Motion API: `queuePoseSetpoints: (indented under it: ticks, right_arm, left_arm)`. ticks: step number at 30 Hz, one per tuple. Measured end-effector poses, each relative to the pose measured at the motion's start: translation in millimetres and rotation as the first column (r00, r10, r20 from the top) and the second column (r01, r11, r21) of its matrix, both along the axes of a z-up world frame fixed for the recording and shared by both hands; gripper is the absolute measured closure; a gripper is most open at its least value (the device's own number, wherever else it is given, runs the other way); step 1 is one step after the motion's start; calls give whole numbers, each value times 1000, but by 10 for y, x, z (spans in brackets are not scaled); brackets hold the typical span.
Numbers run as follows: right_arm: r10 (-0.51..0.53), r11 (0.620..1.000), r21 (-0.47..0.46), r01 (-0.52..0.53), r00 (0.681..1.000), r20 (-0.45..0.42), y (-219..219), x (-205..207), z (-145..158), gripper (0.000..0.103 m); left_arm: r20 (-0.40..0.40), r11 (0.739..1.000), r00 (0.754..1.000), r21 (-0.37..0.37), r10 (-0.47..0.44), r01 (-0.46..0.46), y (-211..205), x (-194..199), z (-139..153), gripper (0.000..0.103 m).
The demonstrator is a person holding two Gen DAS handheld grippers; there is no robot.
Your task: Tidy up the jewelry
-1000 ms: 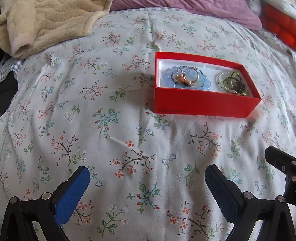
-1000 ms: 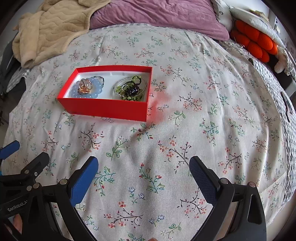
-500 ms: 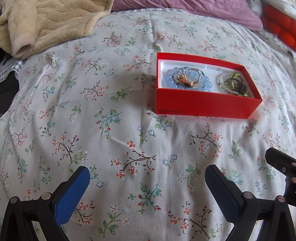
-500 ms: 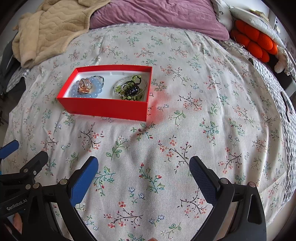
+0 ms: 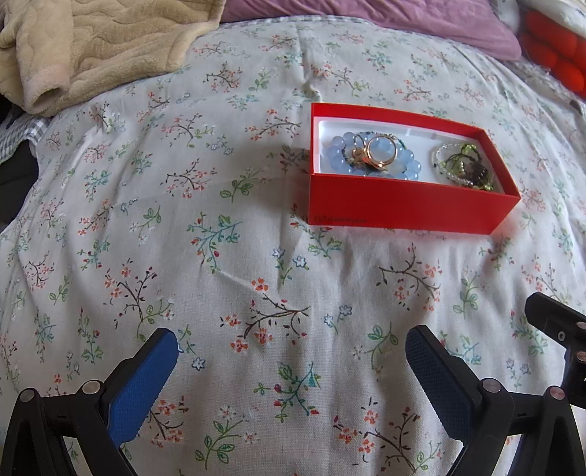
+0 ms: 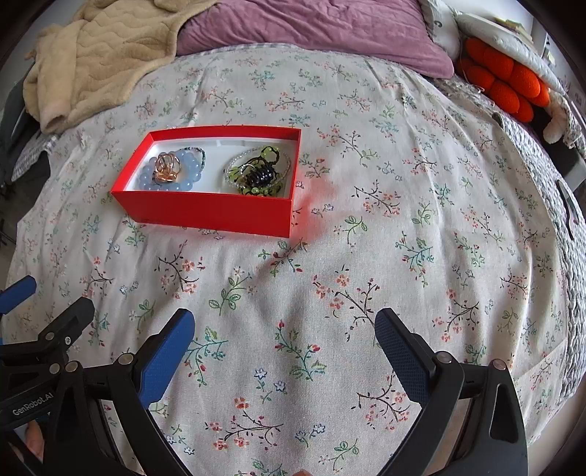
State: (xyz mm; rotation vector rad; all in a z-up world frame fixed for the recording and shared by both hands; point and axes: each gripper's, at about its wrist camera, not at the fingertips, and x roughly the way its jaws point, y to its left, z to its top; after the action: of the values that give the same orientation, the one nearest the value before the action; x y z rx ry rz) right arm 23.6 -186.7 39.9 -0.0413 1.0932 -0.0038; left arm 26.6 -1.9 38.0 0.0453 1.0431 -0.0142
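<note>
A red box [image 5: 403,214] with a white lining sits on the floral bedspread; it also shows in the right wrist view [image 6: 205,212]. Inside lie a pale blue bead bracelet [image 5: 406,164] with gold rings [image 5: 370,155] on it at the left, and a green and dark beaded piece [image 5: 467,168] at the right. The right wrist view shows the bracelet [image 6: 183,179], the rings [image 6: 166,170] and the green piece [image 6: 258,174]. My left gripper [image 5: 291,351] is open and empty, well in front of the box. My right gripper [image 6: 284,329] is open and empty, to the box's front right.
A beige blanket [image 5: 91,47] is bunched at the back left. A purple pillow [image 6: 311,33] lies at the head of the bed, with an orange cushion [image 6: 505,80] at the back right. The bed's right edge [image 6: 564,293] drops off.
The left wrist view has shifted slightly, so the box sits a touch lower and to the right. Nothing else has moved.
</note>
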Motion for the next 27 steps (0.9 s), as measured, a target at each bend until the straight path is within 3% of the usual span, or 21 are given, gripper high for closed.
queuePoseSetpoints:
  ticks: [27]
  right_arm:
    - [-1,1000,-1,1,1000,0,-12,5,-1,3]
  left_arm:
    - [-11,1000,1000,-5,11,-11,59,7,-31,1]
